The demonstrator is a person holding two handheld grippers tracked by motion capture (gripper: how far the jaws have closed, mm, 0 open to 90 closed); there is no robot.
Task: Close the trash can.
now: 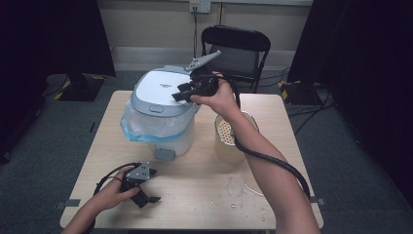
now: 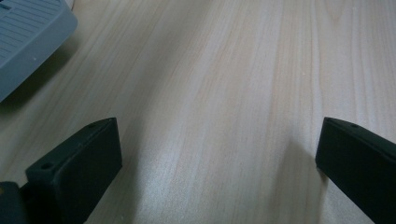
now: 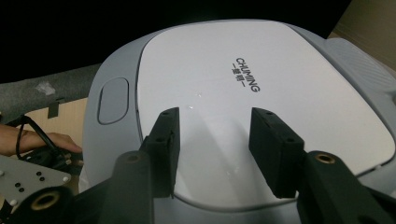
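Hovering part-open over the closed bin lid (image 3: 261, 98), the right gripper (image 3: 212, 149) held nothing, while the left gripper (image 1: 146, 192) rested wide open on the table (image 2: 233, 93), waiting.

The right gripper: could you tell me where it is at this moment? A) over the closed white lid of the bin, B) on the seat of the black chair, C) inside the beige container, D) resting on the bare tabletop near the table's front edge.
A: the right gripper hangs over the closed white lid of the bin, its jaws apart with nothing between them; the high view shows it there too.
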